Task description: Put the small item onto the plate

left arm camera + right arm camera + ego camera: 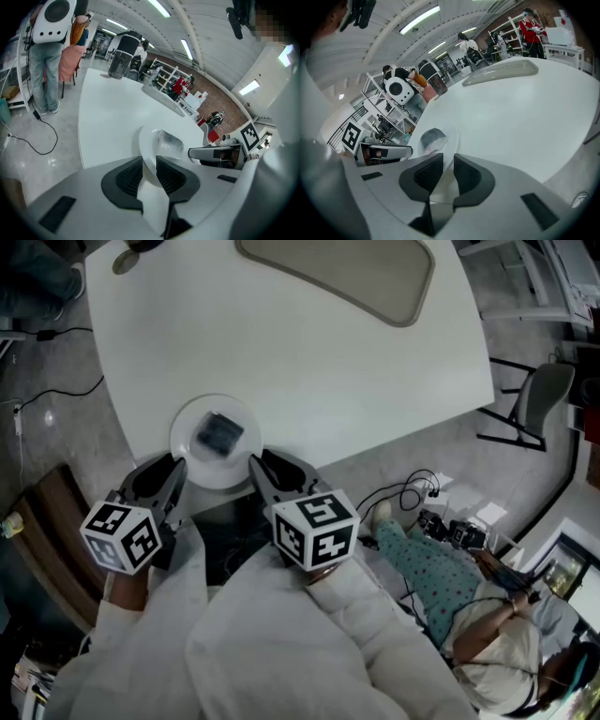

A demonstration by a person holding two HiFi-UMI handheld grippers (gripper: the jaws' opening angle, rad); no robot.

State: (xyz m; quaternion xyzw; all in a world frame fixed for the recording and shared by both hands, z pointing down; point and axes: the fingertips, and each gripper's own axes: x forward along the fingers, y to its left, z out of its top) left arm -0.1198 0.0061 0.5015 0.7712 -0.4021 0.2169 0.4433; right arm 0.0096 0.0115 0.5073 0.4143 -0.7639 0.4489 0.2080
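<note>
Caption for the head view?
Left gripper, right gripper at the plate rim; small dark item on it.

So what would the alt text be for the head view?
A white plate holding a small dark item sits at the near edge of a white table, with the left gripper and right gripper flanking its rim.

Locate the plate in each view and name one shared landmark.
Head view: plate left of centre, at the near edge of the table.
Left gripper view: plate at centre, slightly low.
Right gripper view: plate left of centre, slightly low.
Shared landmark: the small dark item lying on it.
</note>
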